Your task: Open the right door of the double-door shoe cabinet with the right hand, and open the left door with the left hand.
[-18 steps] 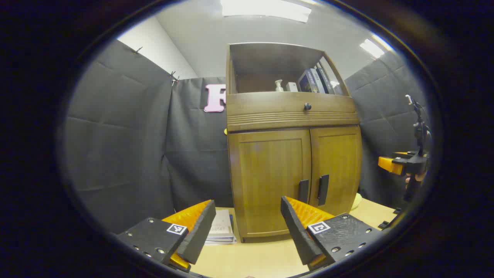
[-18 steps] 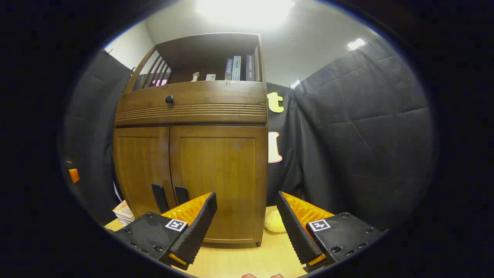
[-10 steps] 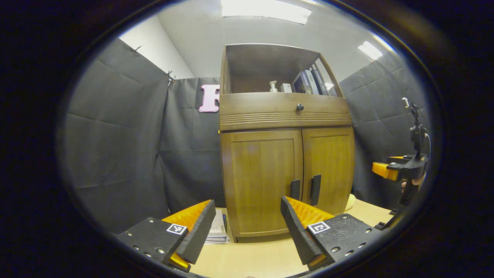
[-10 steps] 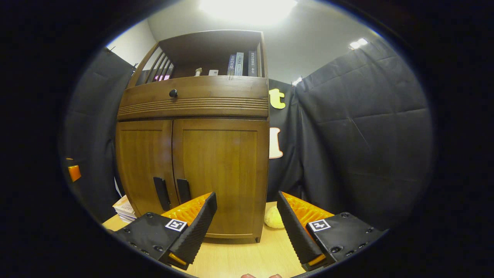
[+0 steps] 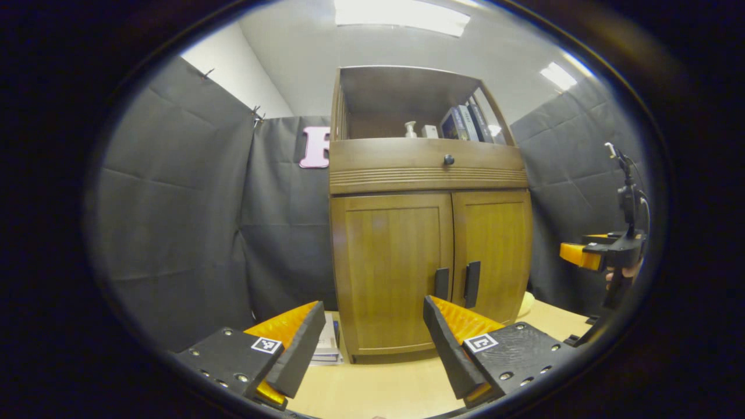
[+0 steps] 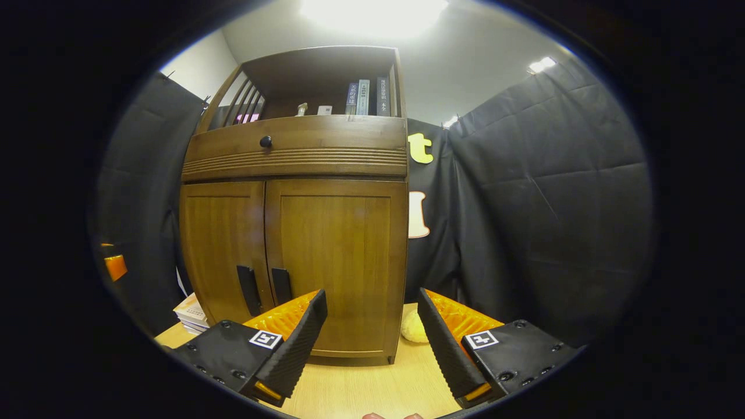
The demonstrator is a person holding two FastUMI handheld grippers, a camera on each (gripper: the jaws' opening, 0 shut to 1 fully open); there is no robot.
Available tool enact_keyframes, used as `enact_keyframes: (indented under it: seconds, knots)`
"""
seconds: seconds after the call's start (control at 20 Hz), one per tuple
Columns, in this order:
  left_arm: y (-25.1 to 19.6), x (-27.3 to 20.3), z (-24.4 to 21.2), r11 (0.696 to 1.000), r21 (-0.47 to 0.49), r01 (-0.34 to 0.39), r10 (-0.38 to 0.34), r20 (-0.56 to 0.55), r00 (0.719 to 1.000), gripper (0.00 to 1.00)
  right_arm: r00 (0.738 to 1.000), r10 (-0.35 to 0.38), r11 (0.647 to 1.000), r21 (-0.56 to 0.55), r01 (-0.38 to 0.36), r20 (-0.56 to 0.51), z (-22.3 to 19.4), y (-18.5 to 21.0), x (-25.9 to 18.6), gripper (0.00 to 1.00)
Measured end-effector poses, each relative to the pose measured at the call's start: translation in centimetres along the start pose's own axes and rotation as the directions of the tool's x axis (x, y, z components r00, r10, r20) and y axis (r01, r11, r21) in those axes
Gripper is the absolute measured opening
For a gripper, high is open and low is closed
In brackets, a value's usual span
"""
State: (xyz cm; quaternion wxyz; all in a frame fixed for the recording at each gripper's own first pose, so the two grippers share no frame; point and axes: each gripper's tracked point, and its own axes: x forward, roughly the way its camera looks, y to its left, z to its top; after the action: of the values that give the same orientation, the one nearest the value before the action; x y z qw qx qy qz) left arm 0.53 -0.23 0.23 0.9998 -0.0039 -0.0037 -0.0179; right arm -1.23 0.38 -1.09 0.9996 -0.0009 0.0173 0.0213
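Note:
A brown wooden shoe cabinet (image 5: 428,174) stands on a light wooden table, both doors closed. Its left door (image 5: 390,267) and right door (image 5: 495,250) each carry a dark vertical handle near the middle seam, the left handle (image 5: 441,283) and the right handle (image 5: 471,283). My left gripper (image 5: 372,314) is open, short of the left door, with nothing between its fingers. In the right gripper view the cabinet (image 6: 297,163) shows the right door (image 6: 340,262) and its handle (image 6: 282,285). My right gripper (image 6: 372,305) is open in front of that door, apart from it.
A drawer with a round knob (image 5: 449,159) sits above the doors, and books (image 5: 465,122) stand on the open shelf. A stack of books (image 5: 329,349) lies left of the cabinet, a pale yellow lump (image 6: 413,330) right of it. The right gripper with a hand (image 5: 605,256) shows far right.
Both views have shifted slightly, so the cabinet sits a little more to the left in the left gripper view and slightly lower in the right one. Both grippers stay open.

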Motion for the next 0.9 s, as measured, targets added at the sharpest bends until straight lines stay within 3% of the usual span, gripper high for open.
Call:
enact_keyframes:
  seconds: [0.25, 0.9]
  knots:
    - [0.3, -0.2, -0.3, 0.999, -0.018, -0.029, 0.029, -0.016, 0.999, 0.98, 0.999, 0.042, 0.999, -0.006, -0.043, -0.018, -0.5, 1.9, 1.0, 0.99]
    - [1.2, 0.1, -2.0, 0.989, -0.052, -0.136, 0.129, -0.121, 0.984, 0.98, 0.975, 0.22, 0.975, -0.037, -0.221, -0.031, -0.3, 11.2, 6.9, 0.97]
